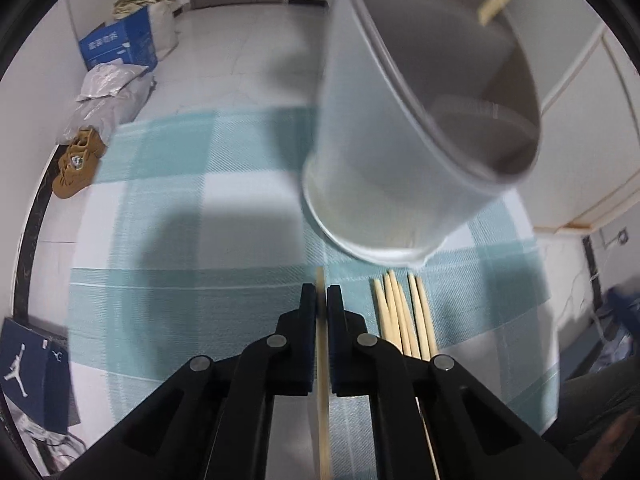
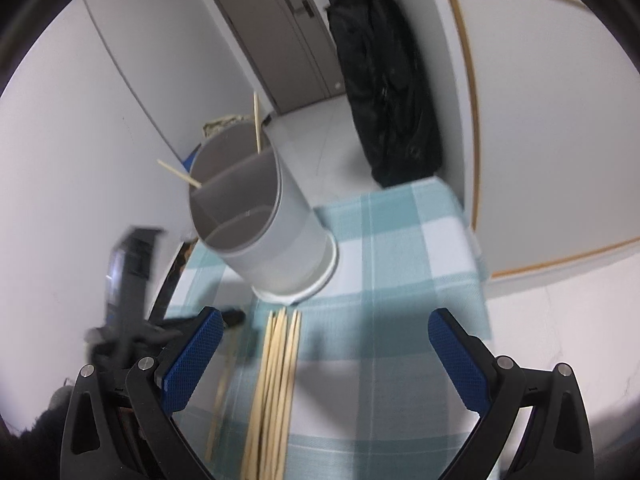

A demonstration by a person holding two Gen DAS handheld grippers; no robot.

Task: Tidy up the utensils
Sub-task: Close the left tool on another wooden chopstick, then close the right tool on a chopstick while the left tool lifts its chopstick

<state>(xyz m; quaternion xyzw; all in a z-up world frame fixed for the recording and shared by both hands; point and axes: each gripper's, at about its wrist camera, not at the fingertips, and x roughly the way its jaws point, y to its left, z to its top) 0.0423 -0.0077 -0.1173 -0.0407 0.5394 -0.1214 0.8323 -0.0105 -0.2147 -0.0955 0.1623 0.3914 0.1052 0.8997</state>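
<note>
Nearest to us, our left gripper was clenched on 1 wooden chopstick, pinched between both pads. Our right gripper stood released, its 2 blue pads wide apart with nothing between them. Just beside the left gripper, a bundle of chopsticks lay on the checked cloth; we counted about 6 tips, though overlap made that unsure. Just beyond them stood 1 white holder, split into compartments, with 2 chopsticks already leaning inside. Farther off were 1 blue box and 1 dark bag.
</note>
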